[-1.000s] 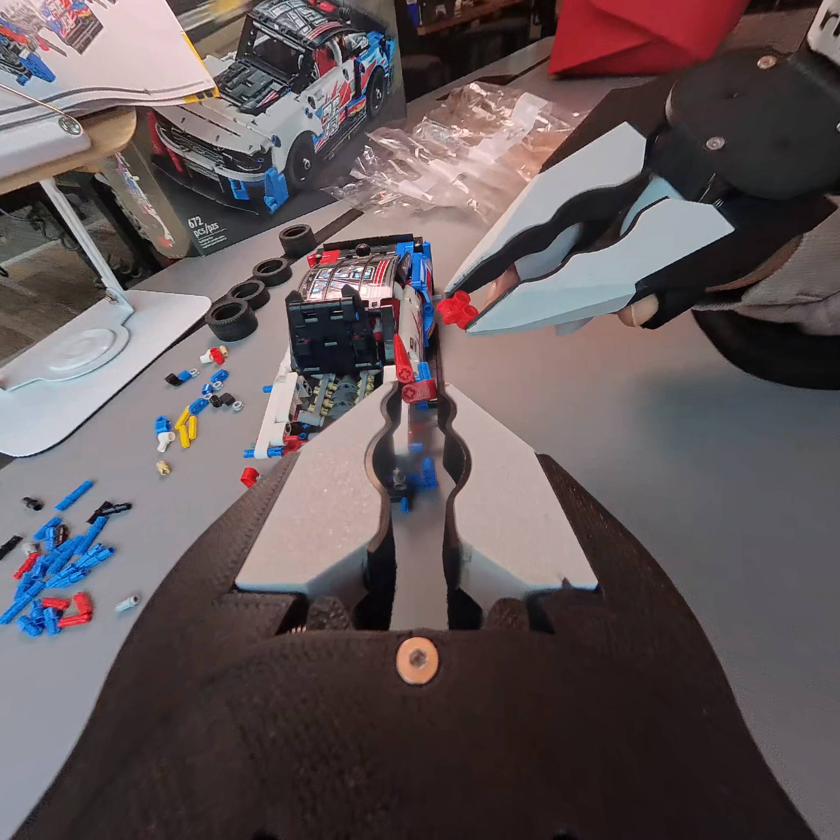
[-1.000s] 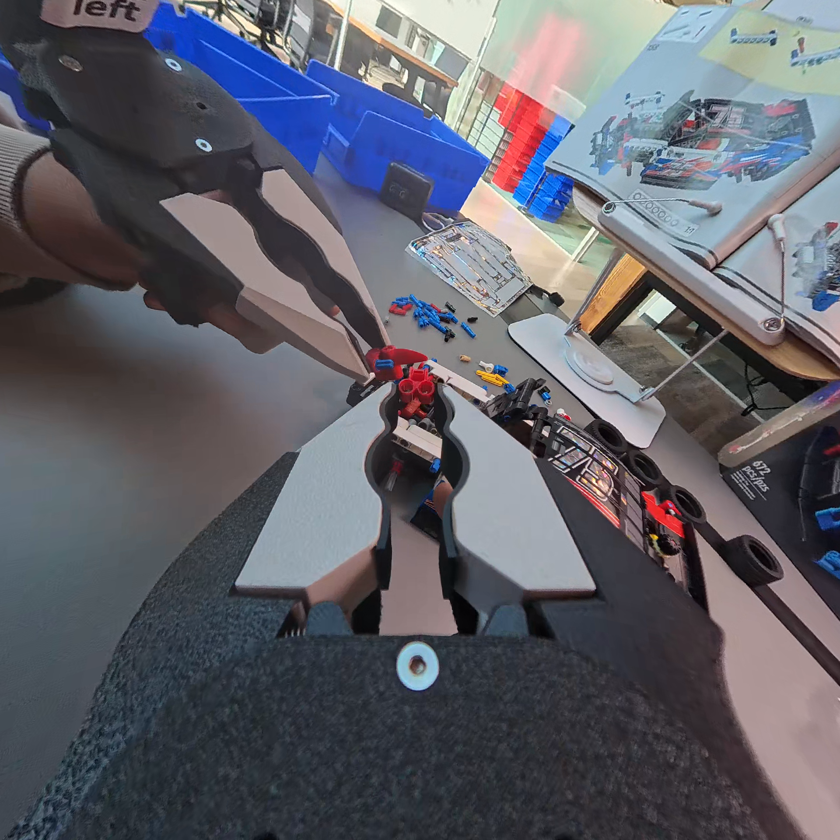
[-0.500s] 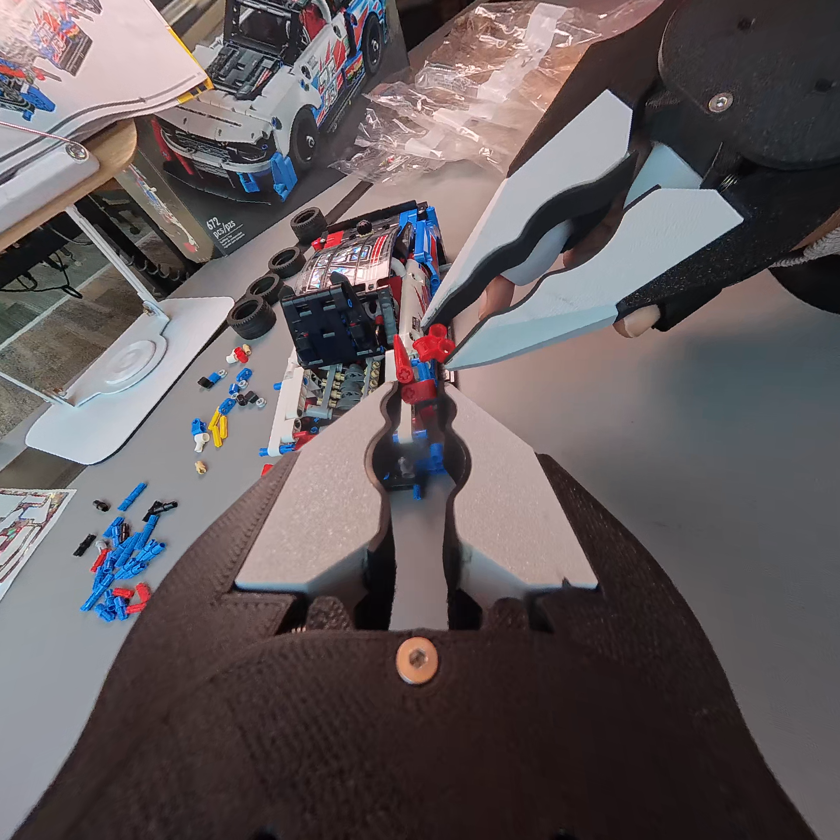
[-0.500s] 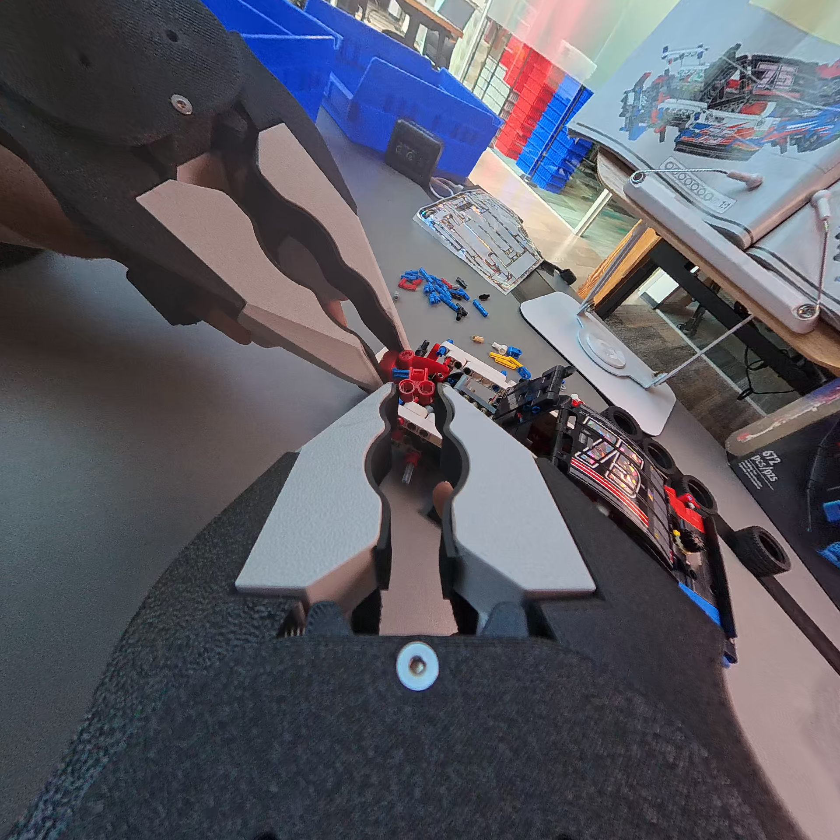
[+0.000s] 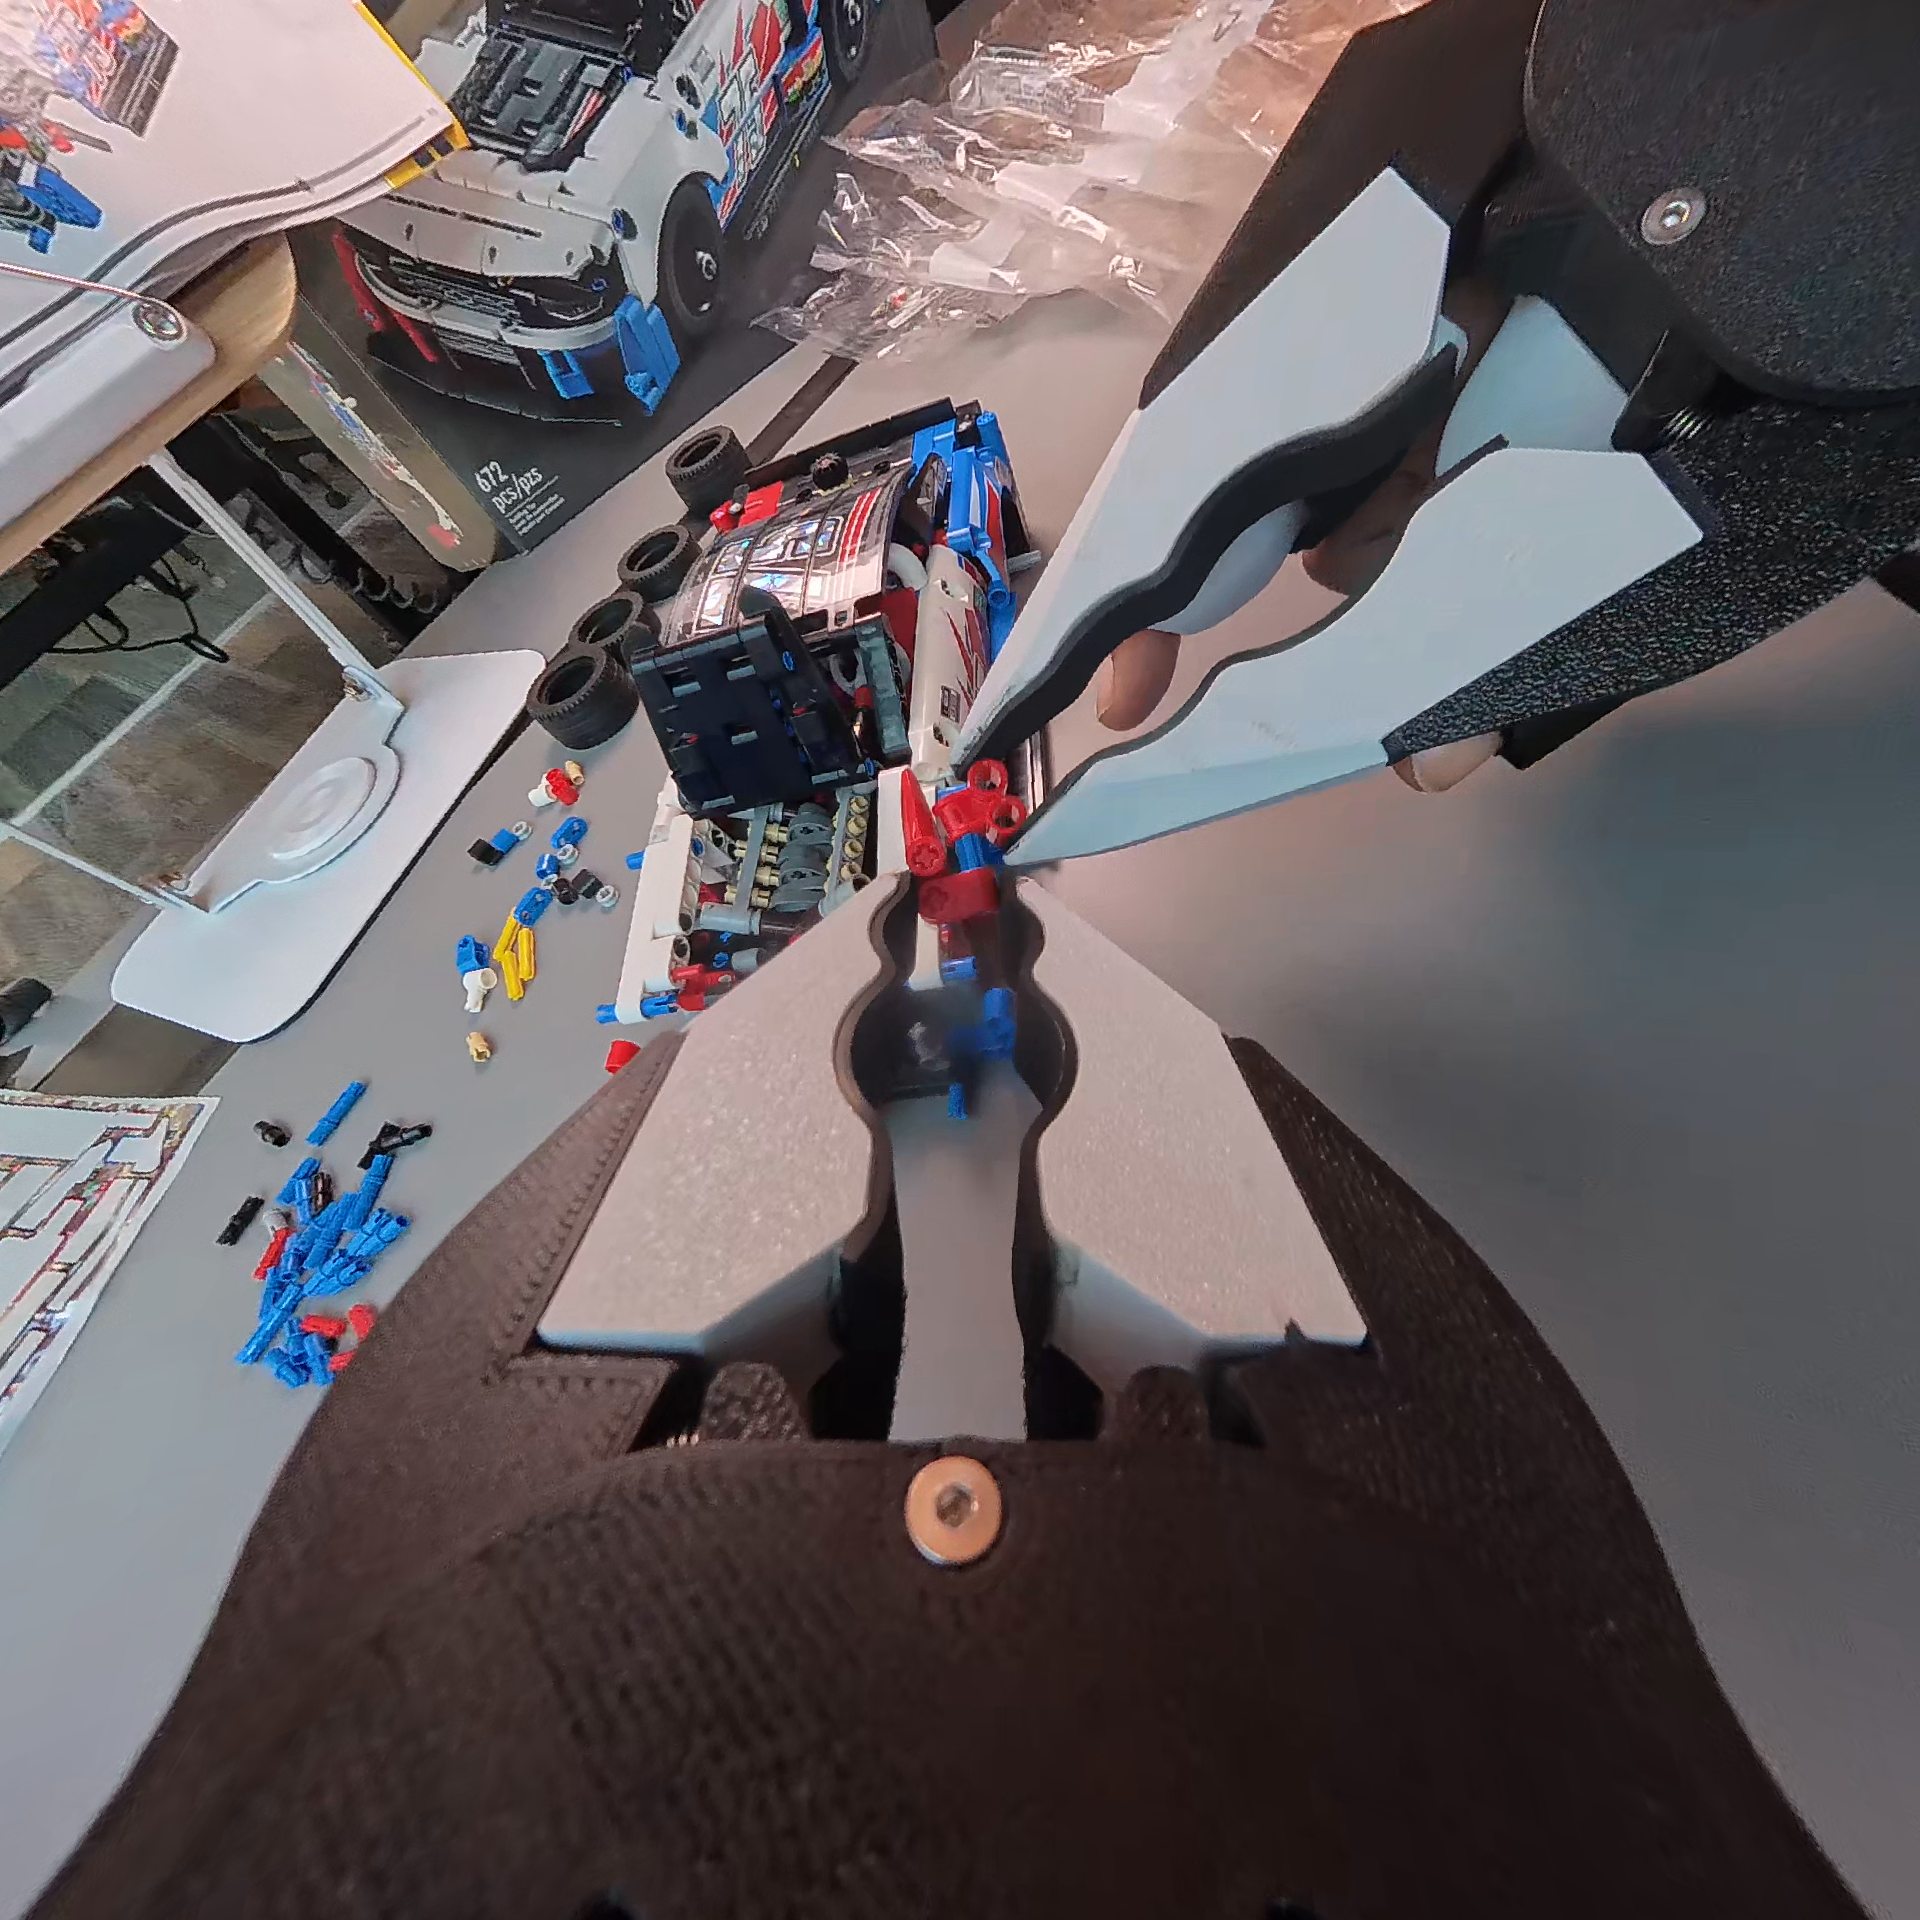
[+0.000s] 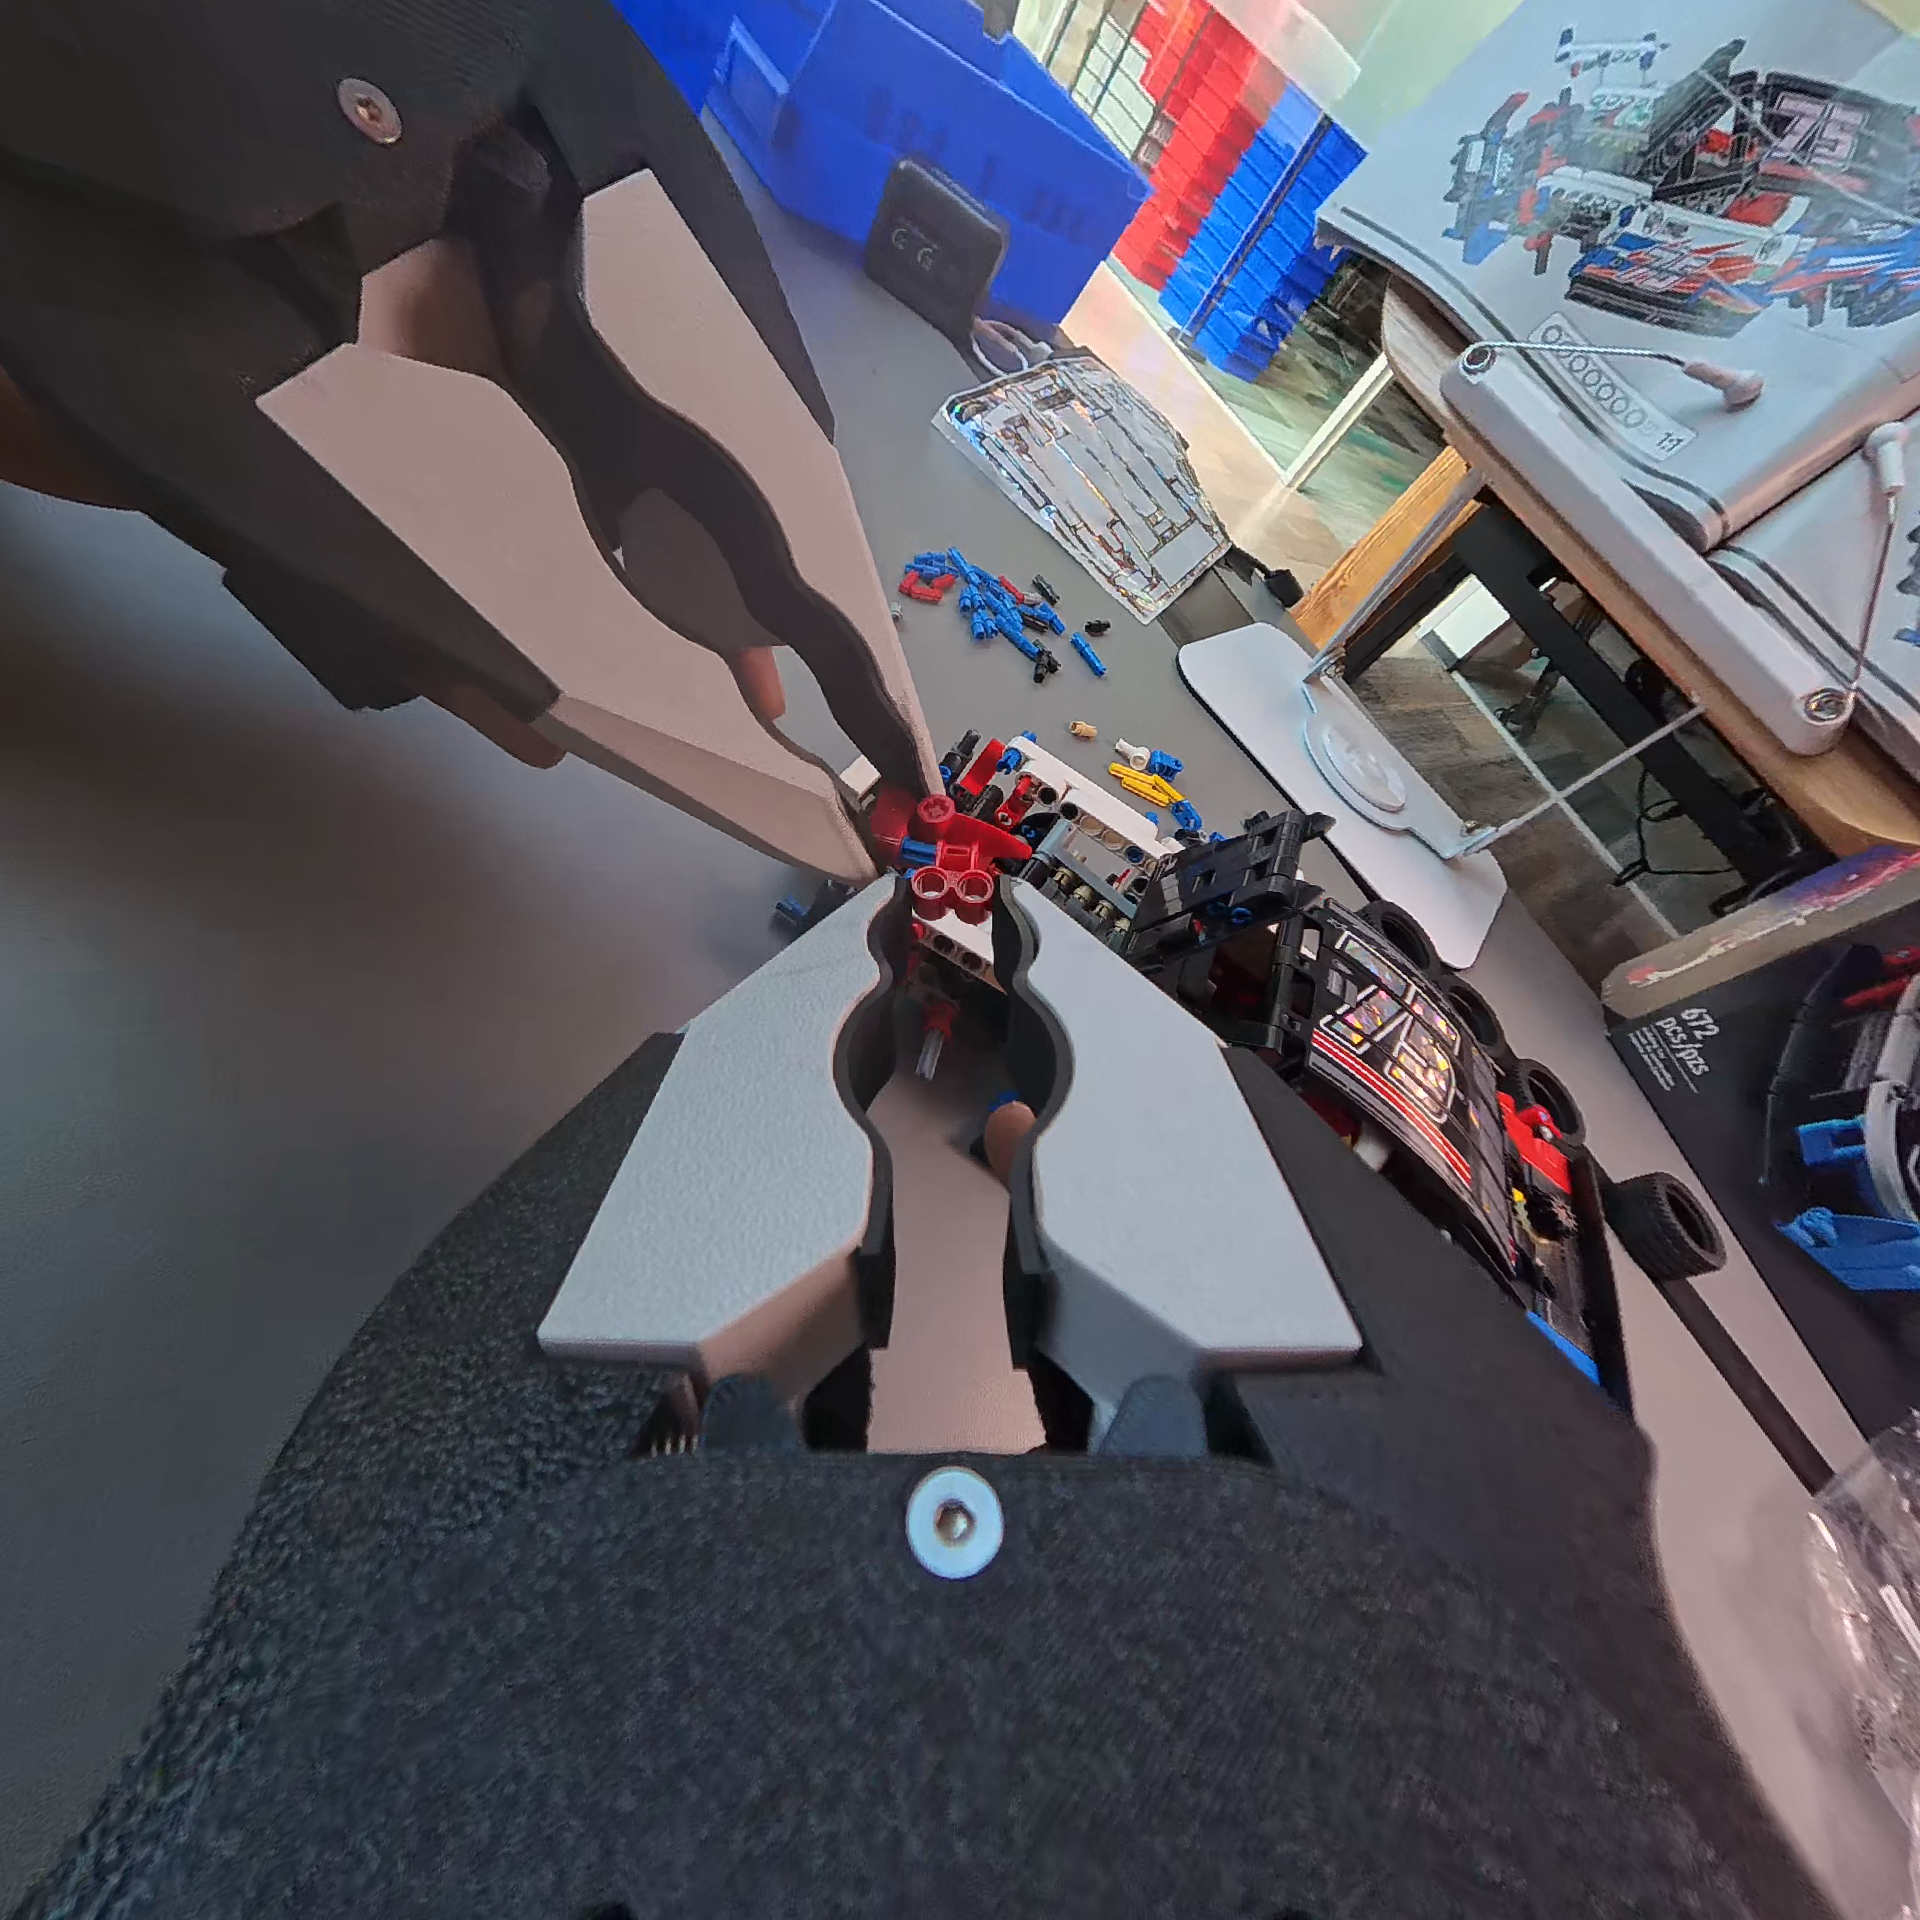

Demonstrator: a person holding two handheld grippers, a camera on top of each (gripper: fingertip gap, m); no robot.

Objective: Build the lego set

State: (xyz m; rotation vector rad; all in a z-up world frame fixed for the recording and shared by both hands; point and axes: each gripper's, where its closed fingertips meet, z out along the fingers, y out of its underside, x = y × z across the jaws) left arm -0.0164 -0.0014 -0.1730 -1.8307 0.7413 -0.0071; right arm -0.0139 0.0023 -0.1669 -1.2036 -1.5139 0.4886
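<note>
A half-built toy car point(image 5: 821, 665) was seen lying on the grey table point(image 5: 1455, 1039), in the centre of the left wrist view, with its black hood flap raised. The left gripper point(image 5: 961, 883) was closed on a red part at the near corner of the car point(image 6: 1351, 997), the jaws narrowed around it at the middle of the frame. The right gripper point(image 5: 987, 805), reaching in from the upper right of that view, was pinched on a small red connector point(image 5: 982, 805) pressed against the same corner; in the right wrist view the connector point(image 6: 951, 888) was seen between the tips at frame centre, with the left gripper point(image 6: 883, 831) coming down from the upper left.

Four black tyres point(image 5: 623, 613) were lined up beside the car at centre left. Loose blue, red and yellow pins point(image 5: 322, 1257) were scattered at lower left. The set's box point(image 5: 582, 260) and an open instruction booklet point(image 5: 156, 135) were placed at upper left, and empty plastic bags point(image 5: 1039, 177) at the top.
</note>
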